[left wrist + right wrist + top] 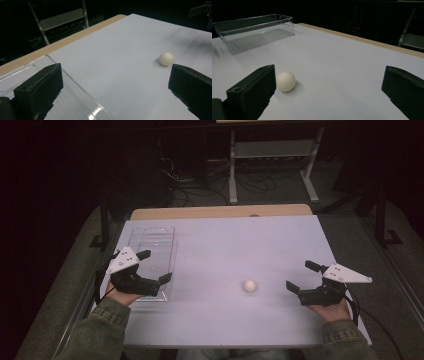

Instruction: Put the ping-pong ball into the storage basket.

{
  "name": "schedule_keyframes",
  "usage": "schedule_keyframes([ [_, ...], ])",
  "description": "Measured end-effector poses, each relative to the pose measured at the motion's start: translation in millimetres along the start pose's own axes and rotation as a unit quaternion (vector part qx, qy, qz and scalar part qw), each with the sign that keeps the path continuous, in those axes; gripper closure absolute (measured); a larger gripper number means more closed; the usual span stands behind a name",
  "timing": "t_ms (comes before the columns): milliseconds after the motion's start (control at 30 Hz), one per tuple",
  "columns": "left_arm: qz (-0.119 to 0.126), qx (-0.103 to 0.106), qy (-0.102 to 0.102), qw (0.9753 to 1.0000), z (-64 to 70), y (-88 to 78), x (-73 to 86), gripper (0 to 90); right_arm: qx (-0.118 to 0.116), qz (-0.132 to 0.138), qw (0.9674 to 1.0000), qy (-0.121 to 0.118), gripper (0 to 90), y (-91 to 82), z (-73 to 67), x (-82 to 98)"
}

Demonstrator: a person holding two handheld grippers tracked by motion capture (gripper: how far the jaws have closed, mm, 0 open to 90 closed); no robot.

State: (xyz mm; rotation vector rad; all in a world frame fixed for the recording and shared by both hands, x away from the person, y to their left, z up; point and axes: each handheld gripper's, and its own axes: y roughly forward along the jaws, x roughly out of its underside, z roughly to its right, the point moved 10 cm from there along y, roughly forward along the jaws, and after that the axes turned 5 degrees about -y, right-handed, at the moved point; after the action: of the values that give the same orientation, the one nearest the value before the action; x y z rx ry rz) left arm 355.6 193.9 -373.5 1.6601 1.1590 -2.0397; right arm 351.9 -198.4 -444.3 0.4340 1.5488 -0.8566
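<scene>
We count one white ball [250, 285] between both grippers, one clear tray [150, 247] under the left gripper [156, 266]; right gripper [301, 275] and left both have jaws apart.

A cream-white ball [250, 285] sits low and right of centre on the desk [225, 245], whose top is pale lavender-white with a tan wooden strip along its upper edge. At left the box [151, 251] is clear and colourless (glints only). Both claws, left claw [154, 266] and right claw [300, 275], are matt black with white-grey plates; the sleeves [102, 330] are olive green.
</scene>
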Motion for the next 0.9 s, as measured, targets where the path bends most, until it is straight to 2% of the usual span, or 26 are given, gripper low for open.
schedule_keyframes([
  [133,-0.007,0.009,-0.001,0.9999,2.9,5.7,-1.2,0.0,-0.001,0.002,1.0000,-0.001,0.0,-0.5,-0.3,-0.5],
  [367,-0.015,0.013,0.007,0.9998,4.9,15.5,-6.5,0.0,-0.001,0.002,1.0000,-0.001,0.0,-0.4,-0.1,-0.5],
  [600,-0.032,0.022,0.031,0.9988,11.1,26.4,-14.6,0.0,-0.001,0.003,1.0000,-0.001,0.0,-0.7,-0.6,-0.9],
  [900,-0.056,0.043,0.046,0.9965,20.3,38.4,-16.5,0.0,-0.004,0.004,1.0000,-0.001,0.0,-0.8,-1.1,-1.1],
])
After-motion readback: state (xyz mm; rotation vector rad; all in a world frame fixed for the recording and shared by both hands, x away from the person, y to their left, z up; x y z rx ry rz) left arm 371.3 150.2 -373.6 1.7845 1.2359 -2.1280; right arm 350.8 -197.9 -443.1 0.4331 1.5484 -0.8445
